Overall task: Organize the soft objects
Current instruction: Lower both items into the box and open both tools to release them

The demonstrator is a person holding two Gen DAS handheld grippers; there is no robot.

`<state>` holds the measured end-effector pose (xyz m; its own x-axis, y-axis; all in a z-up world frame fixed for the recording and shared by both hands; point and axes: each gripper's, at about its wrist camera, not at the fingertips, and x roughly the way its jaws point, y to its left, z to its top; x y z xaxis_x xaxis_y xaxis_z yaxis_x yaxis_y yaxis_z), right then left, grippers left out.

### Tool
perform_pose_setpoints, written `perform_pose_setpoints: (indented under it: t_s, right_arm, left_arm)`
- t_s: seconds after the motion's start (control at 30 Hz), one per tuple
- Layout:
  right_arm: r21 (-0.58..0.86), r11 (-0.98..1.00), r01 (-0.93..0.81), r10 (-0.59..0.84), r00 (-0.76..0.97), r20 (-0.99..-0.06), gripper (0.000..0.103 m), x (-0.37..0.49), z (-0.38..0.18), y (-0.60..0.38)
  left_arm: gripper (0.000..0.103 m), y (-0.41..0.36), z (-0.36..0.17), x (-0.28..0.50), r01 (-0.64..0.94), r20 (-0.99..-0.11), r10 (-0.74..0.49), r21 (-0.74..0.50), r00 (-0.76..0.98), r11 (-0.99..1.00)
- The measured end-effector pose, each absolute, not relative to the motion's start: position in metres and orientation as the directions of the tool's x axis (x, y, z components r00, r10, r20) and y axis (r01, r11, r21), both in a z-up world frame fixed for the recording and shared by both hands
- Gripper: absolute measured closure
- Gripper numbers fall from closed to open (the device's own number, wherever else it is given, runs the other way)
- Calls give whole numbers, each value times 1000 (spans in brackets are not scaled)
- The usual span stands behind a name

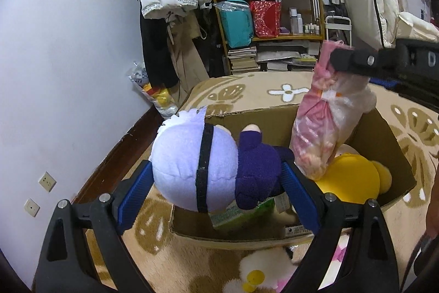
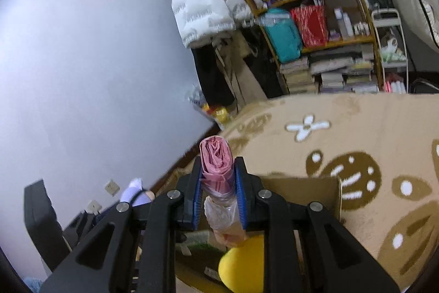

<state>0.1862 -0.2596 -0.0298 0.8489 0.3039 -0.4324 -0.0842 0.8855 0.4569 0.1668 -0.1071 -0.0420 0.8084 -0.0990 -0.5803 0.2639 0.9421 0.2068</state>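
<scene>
Left hand-held gripper (image 1: pixel 218 180), black-framed with ribbed blue pads (image 1: pixel 135 195), is spread wide and clamps a round plush doll with a pale lilac fleece head, a black strap band and a fuzzy dark purple body (image 1: pixel 208 164). The doll lies sideways between the pads, head against the left one, body against the right, and hangs over the near-left part of an open brown cardboard box (image 1: pixel 384 144). The box stands on a shaggy beige rug with brown and white flower shapes (image 1: pixel 274 89), near the rug's left edge beside the dark wooden skirting.

Inside the box, toward its right side, lies a smooth yellow rounded plush toy (image 1: pixel 354 177), and near the front wall a green-printed flat package (image 1: pixel 241 213) shows under the doll. On the rug in front of the box sits a white fluffy toy with a yellow spot (image 1: pixel 258 273).

Right hand-held gripper (image 2: pixel 218 180) is drawn in narrow, its blue pads pinching the twisted neck of a crinkled pink and clear plastic bag holding soft pink and cream items (image 1: pixel 318 133). The bag hangs upright over the middle of the box, its lower end touching the yellow toy, just beside the doll's purple body.
</scene>
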Motion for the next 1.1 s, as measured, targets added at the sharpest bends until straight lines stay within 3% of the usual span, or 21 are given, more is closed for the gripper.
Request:
perform_pose_setpoints:
  t_s: [0.27, 0.37, 0.47, 0.8, 1.1]
  right_arm:
    - [453, 891, -13, 278, 804, -525, 78, 174, -43, -265]
    - [456, 890, 10, 269, 797, -541, 74, 169, -40, -270]
    - [437, 899, 31, 243, 794, -557, 62, 161, -33, -273]
    - [401, 914, 59, 193, 806, -560, 5, 125, -6, -271]
    - [377, 924, 70, 174, 799, -576, 1, 91, 4, -264]
  left_arm:
    - [9, -107, -48, 167, 274, -619, -81, 223, 781, 936]
    - [1, -107, -48, 165, 288, -639, -96, 204, 763, 936]
    - [1, -106, -44, 161, 300, -644, -108, 196, 758, 934]
    - [1, -85, -24, 137, 253, -641, -78, 186, 764, 949]
    - [1, -59, -7, 107, 218, -649, -55, 173, 759, 960]
